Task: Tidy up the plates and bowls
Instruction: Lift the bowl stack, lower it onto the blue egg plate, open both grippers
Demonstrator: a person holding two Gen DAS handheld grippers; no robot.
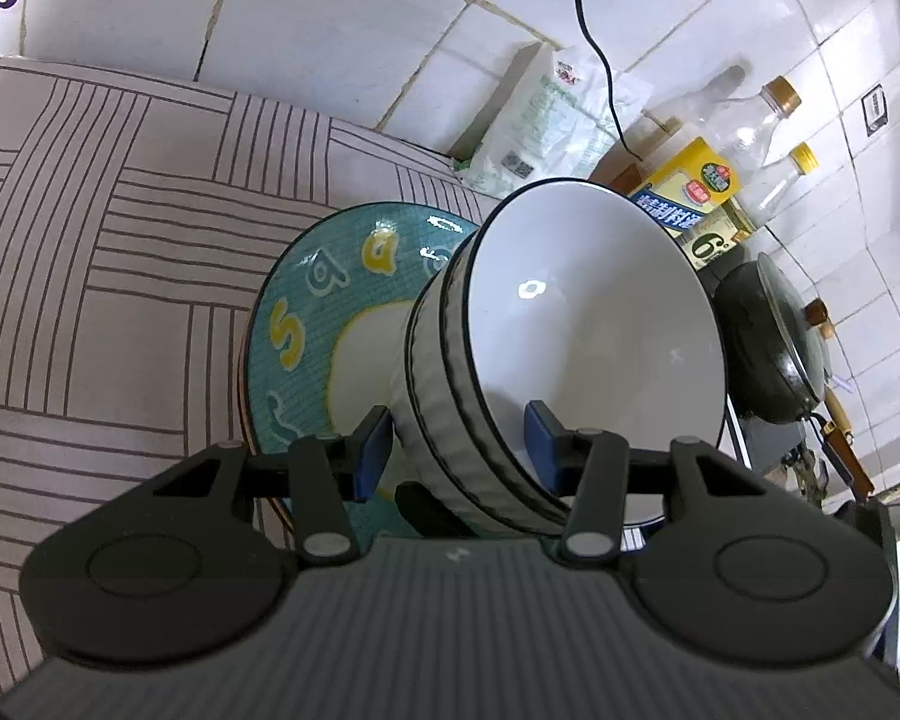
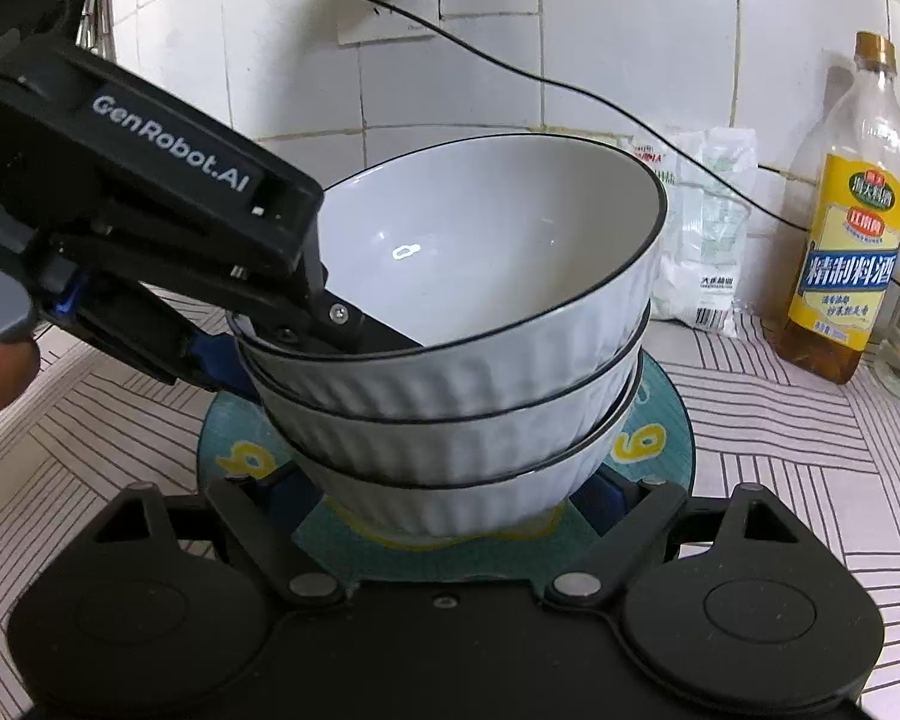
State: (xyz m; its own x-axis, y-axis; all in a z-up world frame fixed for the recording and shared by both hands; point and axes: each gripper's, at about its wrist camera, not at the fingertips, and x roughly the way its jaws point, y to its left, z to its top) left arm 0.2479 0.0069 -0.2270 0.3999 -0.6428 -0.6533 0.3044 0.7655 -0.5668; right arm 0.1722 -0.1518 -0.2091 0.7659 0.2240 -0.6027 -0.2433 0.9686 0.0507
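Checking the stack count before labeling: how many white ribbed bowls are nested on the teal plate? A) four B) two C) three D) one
C: the right wrist view shows three black-rimmed white bowls nested on the teal plate, with the left tool straddling the top bowl's rim.
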